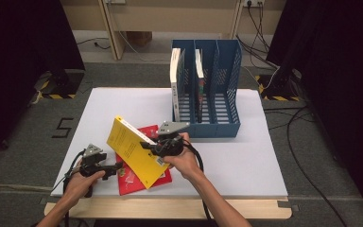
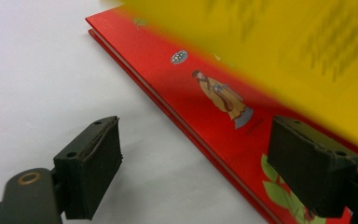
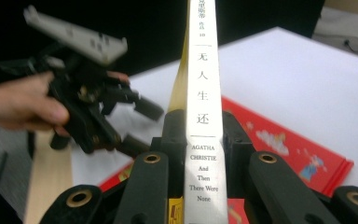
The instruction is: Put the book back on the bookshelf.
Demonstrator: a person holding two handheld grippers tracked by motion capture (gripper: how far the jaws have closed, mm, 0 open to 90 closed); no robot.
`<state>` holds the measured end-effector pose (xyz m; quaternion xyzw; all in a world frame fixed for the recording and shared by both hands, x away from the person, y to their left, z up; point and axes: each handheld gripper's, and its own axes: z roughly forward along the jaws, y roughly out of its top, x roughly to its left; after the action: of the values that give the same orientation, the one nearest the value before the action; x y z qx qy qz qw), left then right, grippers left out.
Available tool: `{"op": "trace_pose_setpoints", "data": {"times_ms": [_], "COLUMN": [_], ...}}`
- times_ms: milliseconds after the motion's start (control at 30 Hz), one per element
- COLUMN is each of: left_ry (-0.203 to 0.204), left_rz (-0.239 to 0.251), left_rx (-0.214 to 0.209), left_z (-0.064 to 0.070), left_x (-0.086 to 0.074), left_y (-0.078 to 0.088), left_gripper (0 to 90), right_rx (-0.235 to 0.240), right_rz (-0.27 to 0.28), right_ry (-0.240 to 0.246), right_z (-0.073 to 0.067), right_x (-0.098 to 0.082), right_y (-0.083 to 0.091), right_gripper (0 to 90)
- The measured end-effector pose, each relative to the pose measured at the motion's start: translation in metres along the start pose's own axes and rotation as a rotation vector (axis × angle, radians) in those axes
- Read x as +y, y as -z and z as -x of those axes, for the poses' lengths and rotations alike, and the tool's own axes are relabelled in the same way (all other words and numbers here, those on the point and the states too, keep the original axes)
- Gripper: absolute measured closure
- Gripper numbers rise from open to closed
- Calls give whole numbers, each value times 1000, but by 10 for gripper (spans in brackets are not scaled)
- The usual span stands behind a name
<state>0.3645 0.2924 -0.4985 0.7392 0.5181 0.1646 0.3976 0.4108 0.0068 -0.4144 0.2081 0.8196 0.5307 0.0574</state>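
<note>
The jaws of the right gripper are pressing together on the spine of a yellow book, one black pad on each cover, so that the white spine with its printed title is facing straight back along the gripper. That narrow-edge hold seems chosen so the book can travel upright and slide spine-out into a slot. From the high view the right gripper is holding the book tilted above the table, with one lower corner hanging over a red book that is lying flat on the white table near the person's edge. The jaws of the left gripper are standing apart, with nothing between the pads; one pad is hovering over bare table and the other over the red cover, straddling that book's long edge. In the high view the left gripper is sitting low beside the red book, probably waiting either to steady it while the yellow one is coming away or to take it next. Farther back on the table, a blue file rack with three upright compartments is standing open toward the person. The left compartment is holding a white-spined book, the middle one another book, and the right one is looking empty, the likely place for the yellow book.
</note>
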Motion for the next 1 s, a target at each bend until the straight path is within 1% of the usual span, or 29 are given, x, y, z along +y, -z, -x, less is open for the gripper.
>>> {"op": "trace_pose_setpoints", "data": {"times_ms": [67, 100, 233, 300, 367, 433, 500, 533, 633, 733, 800, 867, 900, 933, 967, 1000], "left_ry": [-10, -8, -6, -5, -1, 1, -1, -2, 0, 3, 3, 3, 4, 4, 4, 4], "left_rz": [-10, -5, -11, -12, -9, -9, -9, -8, -6, -4, -4, -2, -2, -3, -3, -3], "left_rx": [0, -2, -4, -4, -7, -7, -5, -4, -2, 3, 6, 8, 8, 8, 8, 8], "left_z": [1, 1, 0, 1, 3, 3, 4, 4, 5, 5, 6, 6, 6, 6, 6, 6], "left_x": [-1, -1, -1, -1, -2, -2, -2, -2, -2, -3, -3, -3, -3, -3, -3, -3], "left_y": [0, 1, -1, -1, -2, -2, -2, -3, -3, -3, -3, -3, -4, -3, -3, -3], "left_gripper": [166, 169, 169, 165, 163, 163, 155, 154, 151, 148, 150, 150, 150, 150, 150, 150], "right_rx": [-17, -21, -20, -19, -8, -17, -13, -16, -9, -17, -7, 19, 33, 37, 41, 34], "right_rz": [-27, -33, -49, -58, -80, -96, -111, -130, -160, -196, -214, -230, -248, -260, -278, -298], "right_ry": [4, -13, -33, -36, -39, -54, -59, -56, -78, -92, -104, -127, -136, -144, -142, -133], "right_z": [-1, 0, 3, 4, 4, 4, 7, 7, 11, 16, 18, 21, 23, 24, 25, 25], "right_x": [-4, -6, -6, -5, -3, -3, -3, -2, -1, 1, 2, 4, 4, 5, 5, 7], "right_y": [-4, -4, -3, -4, -5, -7, -7, -7, -8, -12, -15, -17, -20, -22, -26, -28], "right_gripper": [762, 761, 755, 752, 747, 738, 720, 718, 710, 693, 688, 685, 677, 671, 661, 654]}}
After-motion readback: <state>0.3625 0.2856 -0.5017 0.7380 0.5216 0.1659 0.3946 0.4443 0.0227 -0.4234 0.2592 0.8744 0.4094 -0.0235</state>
